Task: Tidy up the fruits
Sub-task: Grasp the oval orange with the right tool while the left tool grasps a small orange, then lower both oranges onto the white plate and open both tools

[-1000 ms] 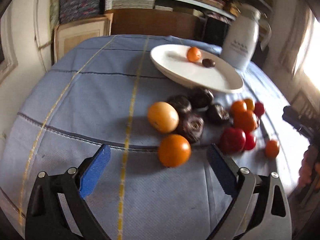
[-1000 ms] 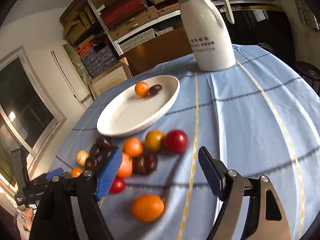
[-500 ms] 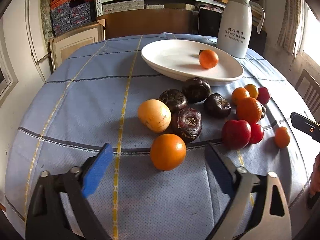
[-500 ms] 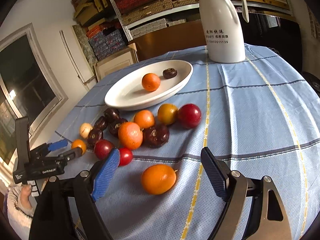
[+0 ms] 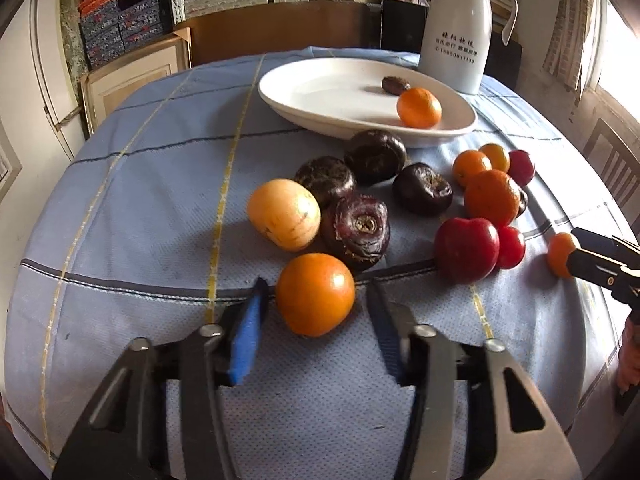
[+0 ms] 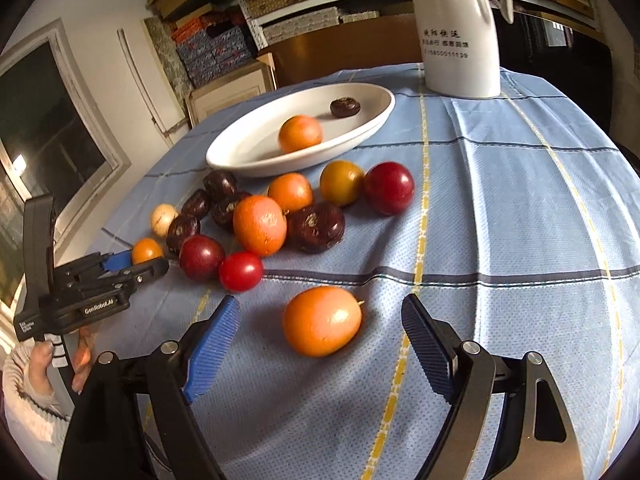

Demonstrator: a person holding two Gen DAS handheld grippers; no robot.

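My left gripper (image 5: 315, 284) is shut on a round orange fruit (image 5: 315, 294) that rests on the blue cloth; in the right wrist view the same gripper (image 6: 148, 262) holds the fruit (image 6: 147, 250) at its tips. My right gripper (image 6: 320, 300) straddles an oval orange fruit (image 6: 322, 320). Its jaws are closing, and a gap shows between each pad and the fruit. A white plate (image 5: 320, 120) (image 6: 240, 164) holds one orange (image 5: 419, 107) and one dark fruit (image 5: 395, 85). Between plate and grippers lie several loose fruits: dark purple ones (image 5: 362, 232), a pale yellow one (image 5: 284, 214), red ones (image 5: 466, 250) and oranges (image 5: 491, 198).
A tall white jug (image 5: 456, 40) (image 6: 456, 40) stands behind the plate. The round table's cloth (image 6: 520, 208) is bare on the right side. A hand (image 6: 40, 364) in a pale sleeve holds the left gripper. Shelves, boxes and a chair (image 5: 616, 168) surround the table.
The left jaws have come together from wide open onto the round orange fruit. The right gripper has moved closer to the oval orange fruit, which now lies between its fingers.
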